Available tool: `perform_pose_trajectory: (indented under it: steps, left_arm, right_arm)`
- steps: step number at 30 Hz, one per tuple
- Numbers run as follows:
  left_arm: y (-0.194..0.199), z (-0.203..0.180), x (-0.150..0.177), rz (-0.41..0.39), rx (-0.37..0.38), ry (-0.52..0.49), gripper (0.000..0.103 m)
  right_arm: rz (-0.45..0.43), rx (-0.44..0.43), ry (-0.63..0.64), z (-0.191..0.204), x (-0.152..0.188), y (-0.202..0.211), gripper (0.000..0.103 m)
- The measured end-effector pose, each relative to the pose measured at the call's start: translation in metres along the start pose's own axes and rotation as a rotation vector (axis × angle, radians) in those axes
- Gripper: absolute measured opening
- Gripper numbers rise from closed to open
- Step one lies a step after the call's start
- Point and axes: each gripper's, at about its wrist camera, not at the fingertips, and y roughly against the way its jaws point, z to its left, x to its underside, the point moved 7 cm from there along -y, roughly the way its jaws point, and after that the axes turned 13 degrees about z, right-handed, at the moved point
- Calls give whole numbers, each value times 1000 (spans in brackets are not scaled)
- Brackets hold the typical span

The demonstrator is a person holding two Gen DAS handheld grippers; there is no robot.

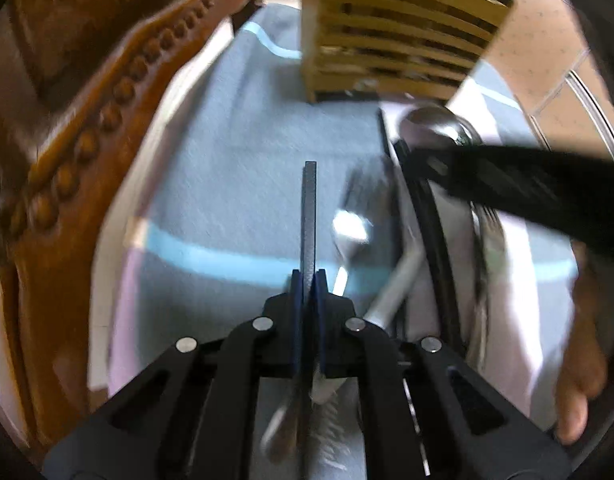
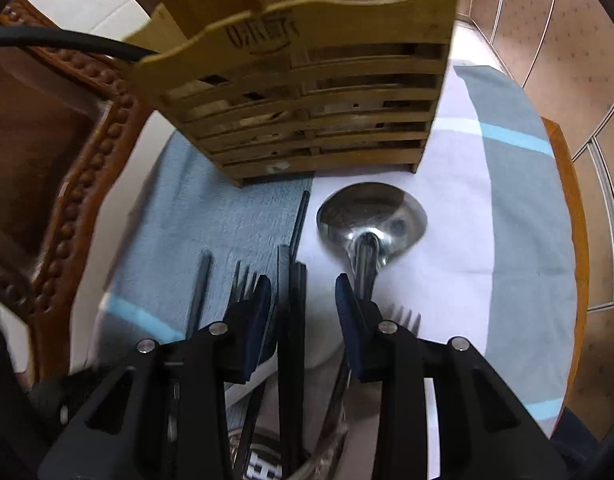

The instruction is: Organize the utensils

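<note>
Crowding holder (image 2: pixel 307 120): ladle (image 2: pixel 371 216), forks (image 2: pixel 243 280).

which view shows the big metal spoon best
The right wrist view: the spoon lies sharp, bowl up, in front of the wooden holder. The left wrist view shows only its blurred bowl, partly behind the right tongs.

This looks like a home dining area. A round tabletop (image 2: pixel 567 216) of warm wood is covered by a cloth (image 2: pixel 507 184) in grey, white and light-blue stripes. Just beside its left edge stands a dark wooden chair (image 1: pixel 79 120) with a carved, beaded rim. Near the far edge of the tabletop sits a slatted bamboo cutlery holder (image 2: pixel 307 120), with a ladle (image 2: pixel 371 216), forks (image 2: pixel 243 284) and chopsticks (image 2: pixel 301 216) laid on the cloth in front of it. Below lies a tiled floor (image 2: pixel 567 60) in brownish squares.
</note>
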Motion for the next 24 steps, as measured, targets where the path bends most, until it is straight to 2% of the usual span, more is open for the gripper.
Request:
perform_pose_trajectory:
  steps: [2,3,4,9,11,16,20,21,22,24]
  left_arm:
    - [2,-4,7,-1,25,-12,6]
    - [4,-6,11,-5,31,-14,6]
    - [7,-5,11,-14,30,-14,6]
    - [24,8,0,-63,1,11,7]
    - [27,13,-17,-64,-4,23,7]
    - [18,13,-44,-51,-14,25,13]
    - [3,8,-55,-22,-44,8,14]
    - [-1,7,-57,-16,-42,9,13]
    - [-1,6,-57,-18,-32,8,6]
    - [-1,4,-55,-19,-38,4,6]
  right_arm:
    - [7,8,16,5,-1,-3,34]
    - [13,9,21,6,-1,-4,18]
    - [21,-2,25,8,0,-4,15]
    - [2,-27,15,5,5,12,15]
    - [-15,-43,10,3,8,24,15]
    - [-78,-76,13,-1,12,65,15]
    - [-87,-63,-2,-10,11,77,15]
    - [-84,-56,-9,-23,12,80,15]
    - [-79,-44,-26,-31,14,81,15]
    - [-72,-19,-54,-49,19,81,16]
